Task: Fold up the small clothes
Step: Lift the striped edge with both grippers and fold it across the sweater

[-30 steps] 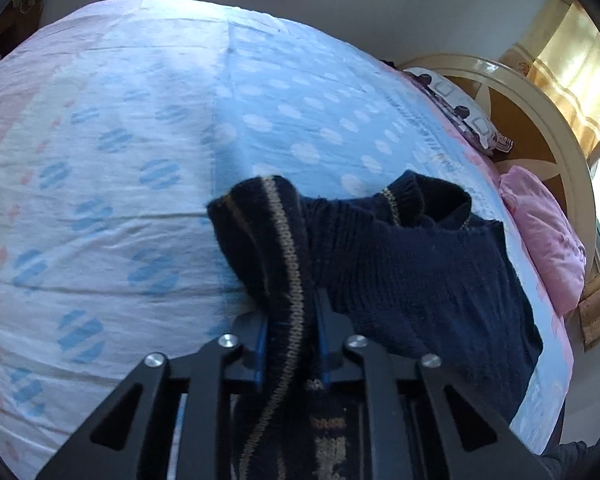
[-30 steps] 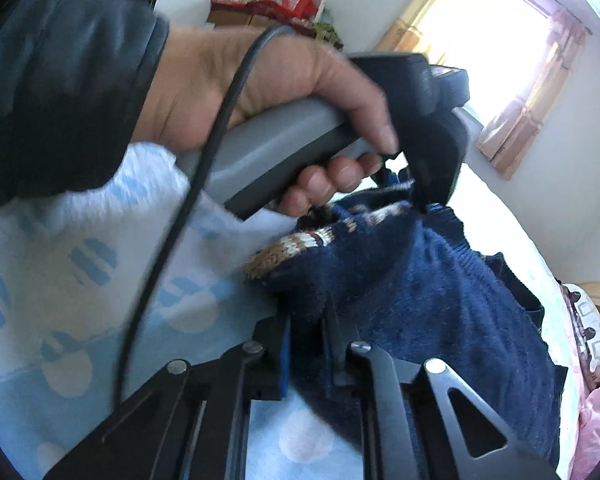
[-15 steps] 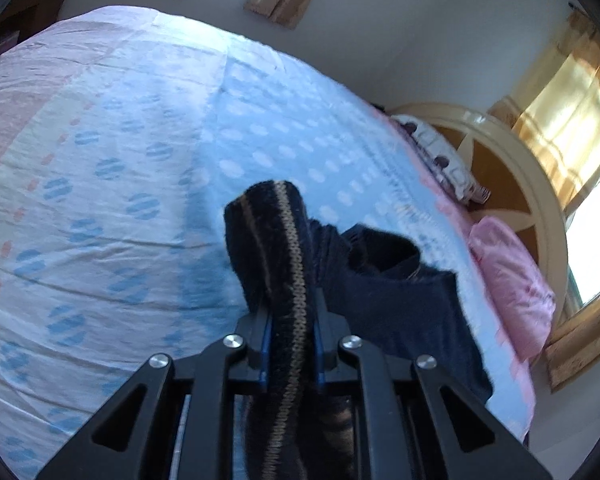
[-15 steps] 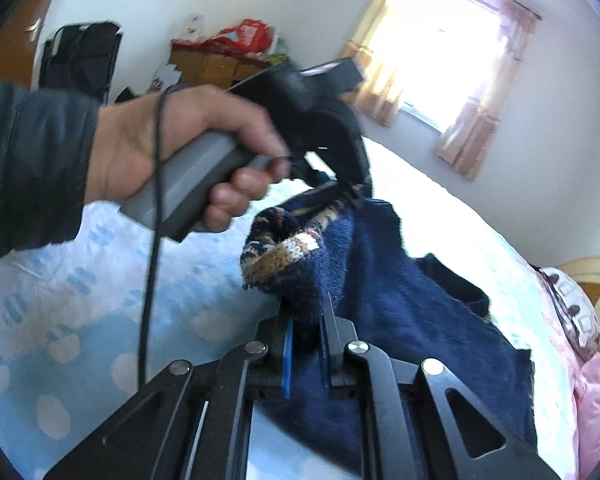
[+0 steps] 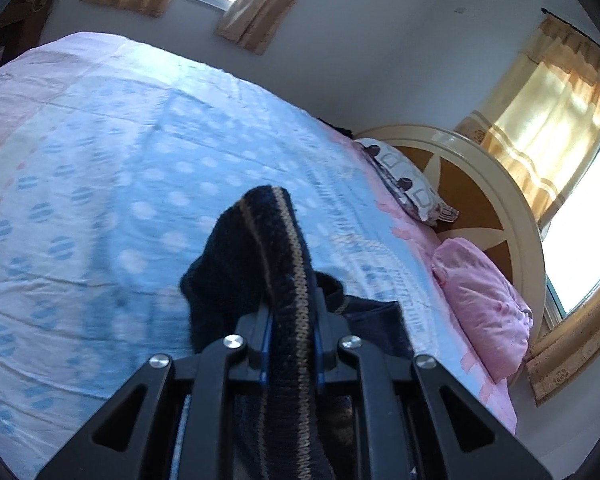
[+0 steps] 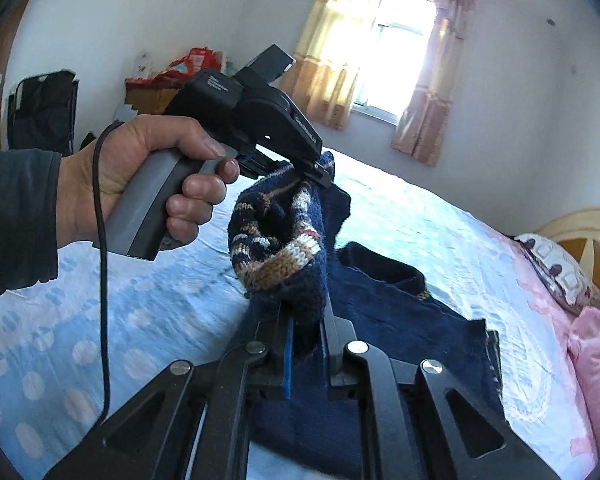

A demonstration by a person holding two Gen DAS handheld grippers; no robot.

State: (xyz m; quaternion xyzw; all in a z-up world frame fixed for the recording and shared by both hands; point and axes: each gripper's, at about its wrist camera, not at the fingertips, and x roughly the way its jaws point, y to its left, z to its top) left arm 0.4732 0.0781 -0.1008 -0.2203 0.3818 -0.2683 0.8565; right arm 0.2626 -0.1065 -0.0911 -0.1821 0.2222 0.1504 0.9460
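A small navy knitted sweater (image 6: 400, 320) with tan and white striped trim hangs between both grippers above the bed. In the left wrist view, my left gripper (image 5: 290, 312) is shut on a striped band of the sweater (image 5: 276, 264), which arches up over the jaws. My right gripper (image 6: 306, 322) is shut on another bunched striped edge (image 6: 280, 256). The right wrist view also shows a person's hand (image 6: 140, 172) holding the left gripper (image 6: 320, 172), pinching the knit a short way beyond. The sweater's lower body trails down onto the sheet.
The bed sheet (image 5: 100, 184) is light blue with dots and a pink border. A patterned pillow (image 5: 404, 180) and a pink pillow (image 5: 480, 300) lie by the round headboard (image 5: 496, 184). Curtained windows (image 6: 388, 48), a dark chair (image 6: 44, 108) and a cluttered cabinet (image 6: 160, 84) line the walls.
Both grippers have risen with the sweater, lifting most of it off the sheet. The views have tilted up, so more wall and window show. The grips have held.
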